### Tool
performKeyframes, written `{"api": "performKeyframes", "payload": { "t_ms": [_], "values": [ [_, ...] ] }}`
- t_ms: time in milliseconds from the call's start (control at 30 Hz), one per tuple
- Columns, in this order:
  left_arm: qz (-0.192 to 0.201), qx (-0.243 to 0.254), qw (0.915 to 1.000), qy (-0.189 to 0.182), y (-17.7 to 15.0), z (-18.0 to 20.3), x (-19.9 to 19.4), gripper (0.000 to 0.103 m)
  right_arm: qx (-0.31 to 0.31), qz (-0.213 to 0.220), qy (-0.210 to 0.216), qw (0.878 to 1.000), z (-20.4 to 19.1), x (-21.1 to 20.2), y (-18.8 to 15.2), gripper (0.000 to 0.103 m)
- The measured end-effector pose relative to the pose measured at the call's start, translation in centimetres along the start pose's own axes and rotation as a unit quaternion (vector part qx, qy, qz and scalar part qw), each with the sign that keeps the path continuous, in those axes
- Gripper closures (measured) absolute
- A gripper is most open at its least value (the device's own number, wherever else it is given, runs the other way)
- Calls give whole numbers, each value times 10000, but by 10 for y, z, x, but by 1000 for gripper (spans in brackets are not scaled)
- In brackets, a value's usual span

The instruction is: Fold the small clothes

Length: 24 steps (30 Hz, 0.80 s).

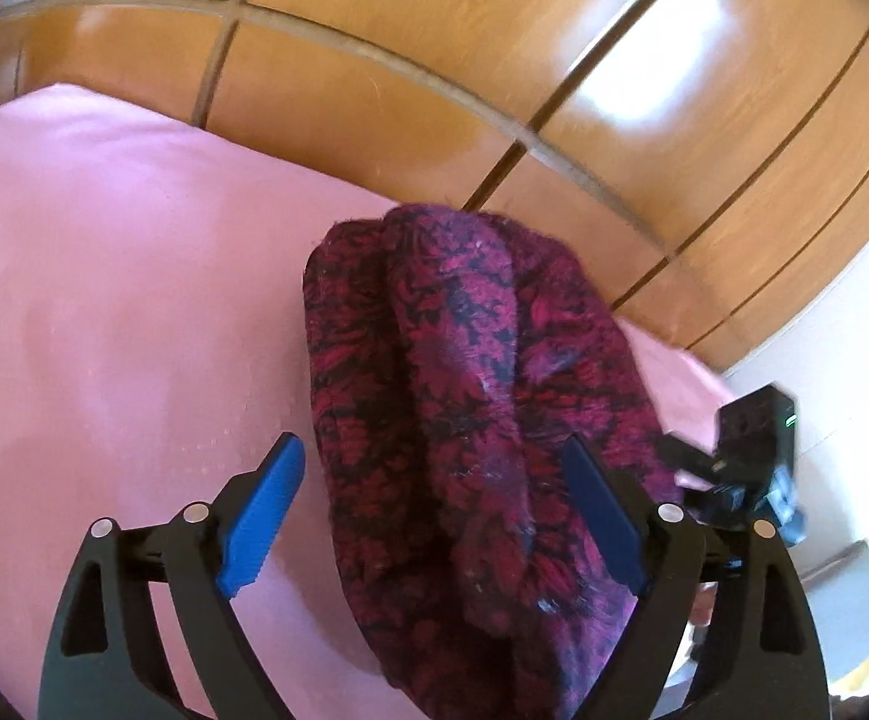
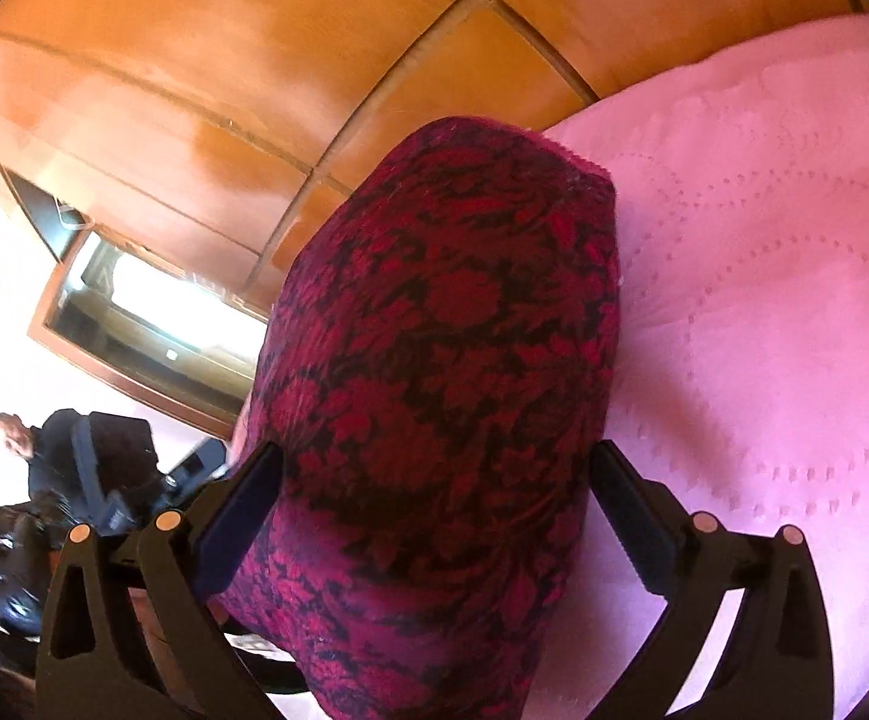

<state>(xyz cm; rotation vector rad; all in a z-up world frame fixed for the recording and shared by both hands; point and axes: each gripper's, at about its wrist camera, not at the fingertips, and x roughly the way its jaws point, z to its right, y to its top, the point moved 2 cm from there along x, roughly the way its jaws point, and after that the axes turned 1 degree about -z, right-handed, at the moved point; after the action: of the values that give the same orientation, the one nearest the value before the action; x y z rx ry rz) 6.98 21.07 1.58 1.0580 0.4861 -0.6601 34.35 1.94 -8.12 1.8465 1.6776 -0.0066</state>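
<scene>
Risk: folded crimson floral knit garment (image 1: 464, 396) unfolds if spread left gripper (image 1: 434, 510) or right gripper (image 2: 434, 528) drags it.

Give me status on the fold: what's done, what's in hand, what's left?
Done: the patterned magenta garment lies as a folded bundle on the pink bedspread. In hand: nothing gripped. The left gripper and the right gripper both stand open, straddling the bundle, the pads not clamping it. Left: probably pull both grippers clear; whether another fold is due I cannot tell. No other clothes show in either wrist view.
</scene>
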Motion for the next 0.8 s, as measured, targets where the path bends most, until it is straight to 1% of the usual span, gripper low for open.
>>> {"api": "performKeyframes", "payload": {
  "t_ms": [33, 67, 100, 133, 233, 333, 433, 500, 567, 600, 633, 700, 800],
  "values": [
    [-98, 63, 9999, 84, -1, 0, 8, 21, 76, 30, 97, 9999, 5, -2, 2, 2],
    [-207, 74, 9997, 45, -4, -2, 15, 36, 176, 27, 203, 9996, 11, -4, 3, 2],
    [-296, 76, 9995, -16, -8, -5, 23, 38, 240, -4, 270, 9993, 14, -4, 3, 2],
    [-291, 87, 9995, -29, -12, -9, 25, 39, 340, -95, 378, 9987, 21, -2, 3, 2],
    [-299, -50, 9989, -361, -21, -23, 25, 46, 330, -243, 593, 9974, 25, 6, 1, 2],
    [-301, -218, 9975, -608, -24, -38, 29, 46, 130, -488, 764, 9958, 14, 20, 3, 2],
    [-271, -416, 9949, -883, -28, -48, 35, 46, 1, -601, 696, 9958, 4, 42, 7, 2],
    [-230, -499, 9935, -998, -30, -52, 37, 46, -87, -701, 582, 9958, 0, 55, 10, 2],
    [-190, -668, 9908, -1159, -34, -58, 38, 46, -152, -748, 562, 9955, -5, 60, 12, 2],
    [-174, -732, 9892, -1256, -36, -59, 39, 46, -162, -760, 547, 9955, -6, 58, 12, 4],
    [-157, -726, 9889, -1287, -37, -61, 37, 46, -202, -741, 488, 9959, -10, 56, 12, 13],
    [-132, -699, 9887, -1319, -39, -59, 35, 46, -353, -625, 369, 9967, -21, 46, 8, 24],
    [-64, -479, 9889, -1401, -41, -47, 29, 47, -653, -380, 214, 9969, -43, 28, -1, 30]
  ]
}}
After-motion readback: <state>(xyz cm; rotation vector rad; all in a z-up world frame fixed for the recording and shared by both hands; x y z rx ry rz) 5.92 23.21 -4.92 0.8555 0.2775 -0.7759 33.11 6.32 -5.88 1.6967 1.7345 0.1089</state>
